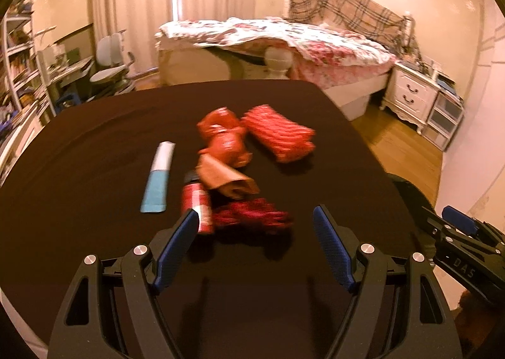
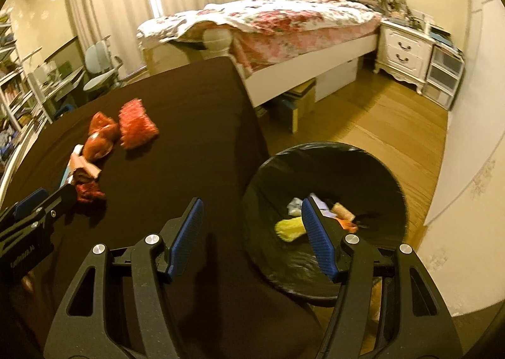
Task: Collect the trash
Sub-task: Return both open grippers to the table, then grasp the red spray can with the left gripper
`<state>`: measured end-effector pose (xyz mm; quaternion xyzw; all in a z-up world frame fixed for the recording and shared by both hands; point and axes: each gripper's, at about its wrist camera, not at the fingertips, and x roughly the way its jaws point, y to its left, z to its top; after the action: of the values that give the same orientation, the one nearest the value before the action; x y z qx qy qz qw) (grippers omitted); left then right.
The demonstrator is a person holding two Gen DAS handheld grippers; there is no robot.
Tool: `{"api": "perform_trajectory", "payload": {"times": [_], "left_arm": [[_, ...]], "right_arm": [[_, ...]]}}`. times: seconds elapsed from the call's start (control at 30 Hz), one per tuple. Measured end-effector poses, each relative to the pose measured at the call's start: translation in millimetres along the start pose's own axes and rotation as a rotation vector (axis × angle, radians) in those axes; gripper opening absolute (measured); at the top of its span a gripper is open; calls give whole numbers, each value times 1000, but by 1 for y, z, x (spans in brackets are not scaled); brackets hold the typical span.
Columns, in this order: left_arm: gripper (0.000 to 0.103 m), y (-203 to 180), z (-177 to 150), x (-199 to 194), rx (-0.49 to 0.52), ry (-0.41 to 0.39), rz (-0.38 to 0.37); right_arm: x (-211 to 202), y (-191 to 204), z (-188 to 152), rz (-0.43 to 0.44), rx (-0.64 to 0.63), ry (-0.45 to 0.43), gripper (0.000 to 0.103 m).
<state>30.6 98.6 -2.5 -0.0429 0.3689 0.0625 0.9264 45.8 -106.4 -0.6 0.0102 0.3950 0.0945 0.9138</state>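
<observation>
Now left tongs (image 1: 255, 221) spread, empty, above dark desk (image 1: 94, 144). Trash pile just ahead: red can (image 1: 197, 201) beside left pad, dark red wrapper (image 1: 252, 217) between pads, blue-white packet (image 1: 157, 182) further left. Right tongs (image 2: 252, 210) spread, empty, over desk edge; bin (image 2: 372, 163) right below, litter inside.

both grippers (image 1: 255, 226) (image 2: 252, 220) open, empty, angled downward
</observation>
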Motion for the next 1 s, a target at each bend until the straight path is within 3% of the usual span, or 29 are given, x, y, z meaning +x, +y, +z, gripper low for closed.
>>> {"api": "perform_trajectory", "payload": {"times": [0.27,0.47,0.73,0.9,1.0], "left_arm": [[75,34,-1,5,-64,17,42],[68,46,2,14,-76,41,45],[51,51,4,27,-79,98,14],[29,55,0,29,-87,125,-38],[28,56,-4,24,-87,121,-40]], "right_arm": [[9,32,3,44,-65,20,63],[7,37,8,47,-88,25,63],[11,50,13,66,-103,28,63],[13,61,12,76,-120,31,63],[14,64,13,80,-126,35,63]]}}
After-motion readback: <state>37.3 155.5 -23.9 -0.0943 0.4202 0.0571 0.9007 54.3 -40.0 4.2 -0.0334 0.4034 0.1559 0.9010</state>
